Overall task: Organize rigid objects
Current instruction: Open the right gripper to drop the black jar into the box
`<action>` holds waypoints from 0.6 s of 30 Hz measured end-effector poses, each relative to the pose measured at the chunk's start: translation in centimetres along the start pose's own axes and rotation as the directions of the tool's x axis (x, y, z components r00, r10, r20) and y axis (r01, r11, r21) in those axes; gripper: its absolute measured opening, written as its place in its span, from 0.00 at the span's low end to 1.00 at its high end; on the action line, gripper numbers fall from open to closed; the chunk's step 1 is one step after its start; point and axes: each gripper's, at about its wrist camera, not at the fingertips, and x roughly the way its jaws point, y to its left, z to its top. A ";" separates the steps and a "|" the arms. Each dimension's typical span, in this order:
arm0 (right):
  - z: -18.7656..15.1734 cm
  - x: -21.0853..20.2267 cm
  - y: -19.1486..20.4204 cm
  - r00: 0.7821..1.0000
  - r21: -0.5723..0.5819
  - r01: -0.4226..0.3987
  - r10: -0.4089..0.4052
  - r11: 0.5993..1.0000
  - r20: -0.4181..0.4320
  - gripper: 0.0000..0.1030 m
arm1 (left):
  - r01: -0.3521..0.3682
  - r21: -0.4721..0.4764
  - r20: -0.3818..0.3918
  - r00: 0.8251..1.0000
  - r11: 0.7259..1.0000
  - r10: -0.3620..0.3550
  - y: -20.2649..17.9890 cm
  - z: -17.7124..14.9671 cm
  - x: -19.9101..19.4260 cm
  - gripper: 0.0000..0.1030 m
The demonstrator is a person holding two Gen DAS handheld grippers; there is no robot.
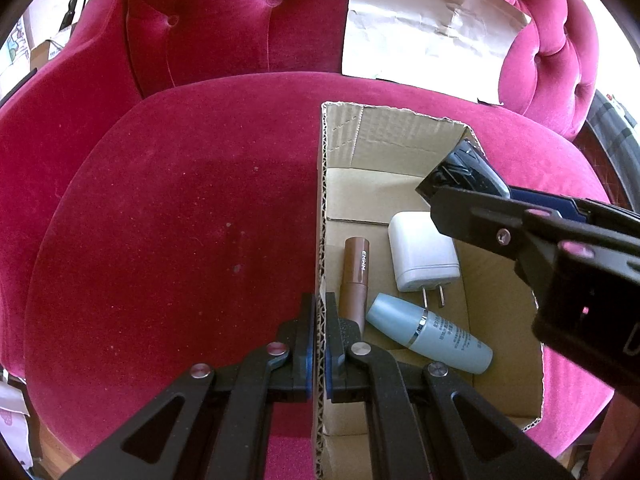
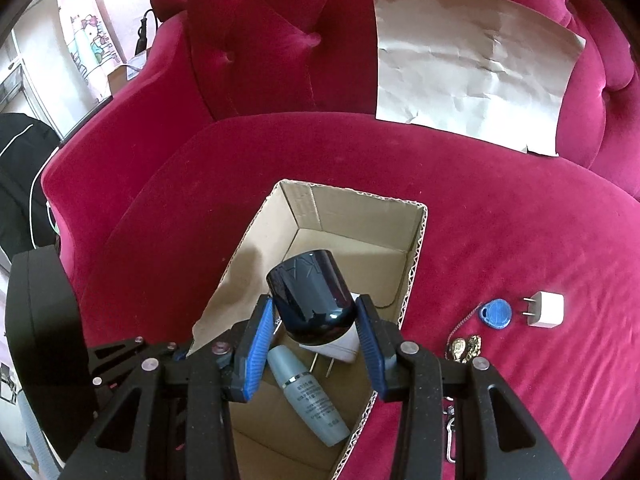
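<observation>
An open cardboard box (image 1: 400, 132) (image 2: 360, 216) sits on the red velvet sofa seat. In it lie a brown tube (image 1: 354, 276), a white charger (image 1: 422, 256) and a pale blue bottle (image 1: 430, 334) (image 2: 308, 396). My left gripper (image 1: 319, 316) is shut on the box's left wall. My right gripper (image 2: 316, 320) is shut on a glossy dark blue-black container (image 2: 312, 296) and holds it above the inside of the box; it also shows in the left wrist view (image 1: 464, 172).
On the seat to the right of the box lie a small white plug adapter (image 2: 546, 308), a blue key fob (image 2: 496, 314) and a gold trinket on a chain (image 2: 466, 346). A crumpled sheet of paper (image 2: 468, 64) leans on the sofa back.
</observation>
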 end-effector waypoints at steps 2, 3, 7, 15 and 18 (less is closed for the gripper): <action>0.0 0.0 -0.1 1.000 -0.004 -0.001 0.001 1.000 0.002 0.44 | -0.001 0.001 0.000 1.000 1.000 0.001 -0.1 0.0 0.0 0.03; 0.0 -0.1 -0.1 1.000 -0.005 0.003 -0.003 1.000 0.005 0.44 | 0.000 0.001 0.000 1.000 1.000 0.000 -0.1 0.0 0.0 0.03; -0.1 -0.5 0.2 0.999 -0.023 0.025 -0.025 0.999 0.022 0.58 | -0.003 0.002 0.000 1.000 1.000 0.003 -0.2 0.0 0.0 0.03; 0.1 -0.7 -0.2 0.999 -0.017 0.043 -0.043 0.999 0.025 0.58 | -0.002 0.001 0.000 1.000 1.000 0.002 -0.1 0.1 0.1 0.03; 0.2 -0.7 -0.3 0.999 -0.013 0.044 -0.044 0.999 0.030 0.58 | -0.002 0.001 0.000 1.000 1.000 0.002 -0.1 0.1 0.2 0.03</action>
